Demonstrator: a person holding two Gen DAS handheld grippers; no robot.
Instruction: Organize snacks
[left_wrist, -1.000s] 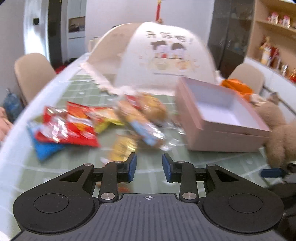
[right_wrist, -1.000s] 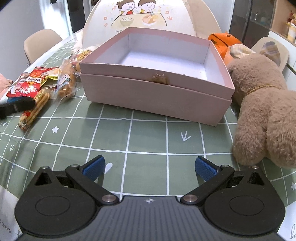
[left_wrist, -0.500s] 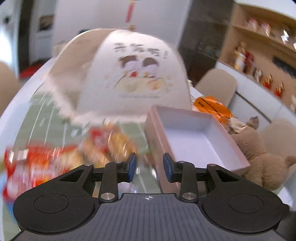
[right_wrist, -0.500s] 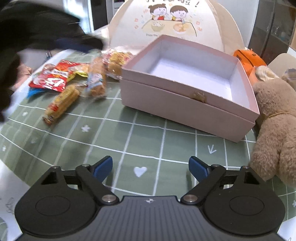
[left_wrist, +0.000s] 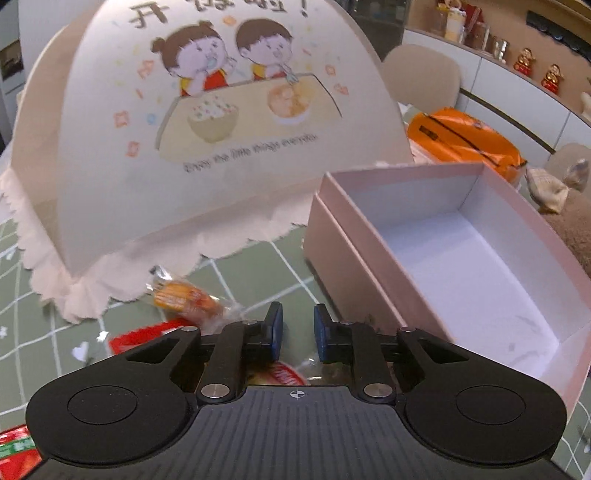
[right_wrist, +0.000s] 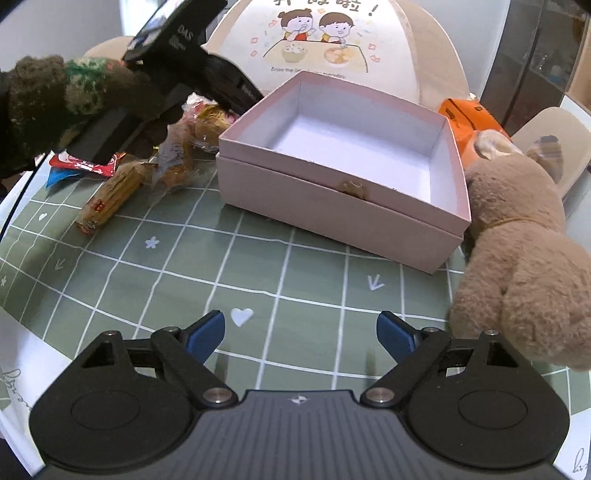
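The empty pink box (left_wrist: 362, 269) sits open on the green checked mat, shown whole in the right wrist view (right_wrist: 332, 206). Left of it lies the snack pile: an orange bread packet (left_wrist: 184, 299), a red packet (left_wrist: 136, 336), a long biscuit packet (right_wrist: 110, 195) and wrapped buns (right_wrist: 177, 155). My left gripper (left_wrist: 298, 332) is low over the pile by the box's left wall. Its jaws are closing, nearly together, on a clear-wrapped packet with a red and white label (left_wrist: 290, 373). My right gripper (right_wrist: 301, 334) stands open and holds nothing, above the mat in front of the box.
A domed food cover (left_wrist: 207, 129) with a cartoon print stands behind the snacks and box. A brown plush toy (right_wrist: 517, 258) leans against the box's right side, with an orange bag (right_wrist: 469, 114) behind it. A knitted sleeve (right_wrist: 55, 96) reaches in from the left. Chairs ring the table.
My left gripper swept right and down across the snack pile to the box's left wall, and its jaws narrowed. My right gripper rose a little and its jaws narrowed slightly.
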